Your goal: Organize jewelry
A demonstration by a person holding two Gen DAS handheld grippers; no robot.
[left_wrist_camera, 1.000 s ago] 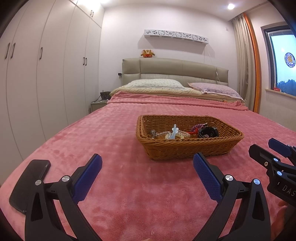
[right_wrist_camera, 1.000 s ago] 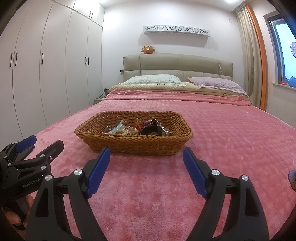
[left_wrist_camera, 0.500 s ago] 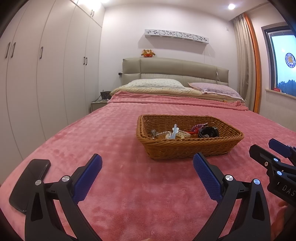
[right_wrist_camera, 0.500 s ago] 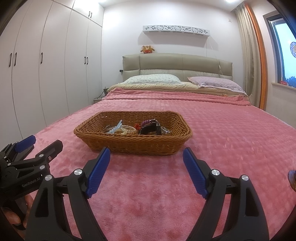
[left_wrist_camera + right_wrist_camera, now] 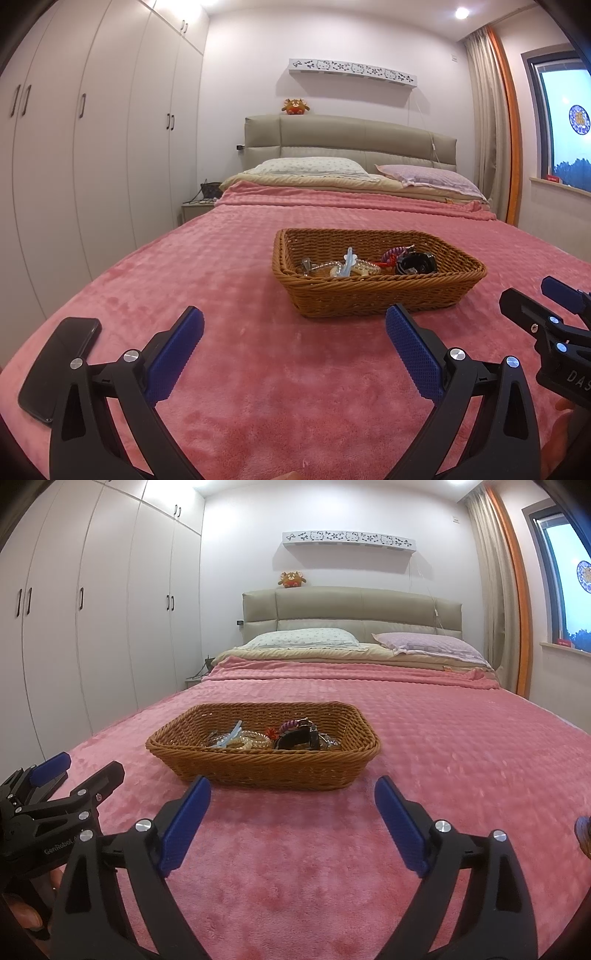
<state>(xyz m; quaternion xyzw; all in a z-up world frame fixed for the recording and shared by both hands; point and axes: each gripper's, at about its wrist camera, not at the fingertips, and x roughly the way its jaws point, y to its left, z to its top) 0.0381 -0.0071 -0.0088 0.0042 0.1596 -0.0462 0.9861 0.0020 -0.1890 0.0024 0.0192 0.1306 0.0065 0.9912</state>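
Note:
A brown wicker basket sits on the pink bedspread. It holds mixed jewelry: a pale blue hair clip, bead bracelets, a purple hair tie and a black band. My left gripper is open and empty, short of the basket and left of it. My right gripper is open and empty, just in front of the basket. Each gripper shows at the edge of the other's view.
A black phone lies on the pink bedspread at the near left. A brown object shows at the right edge, partly cut off. Wardrobes line the left wall. Pillows and headboard are at the far end.
The right wrist view has crept slightly toward the basket. The left gripper has barely moved. Both grippers stay open.

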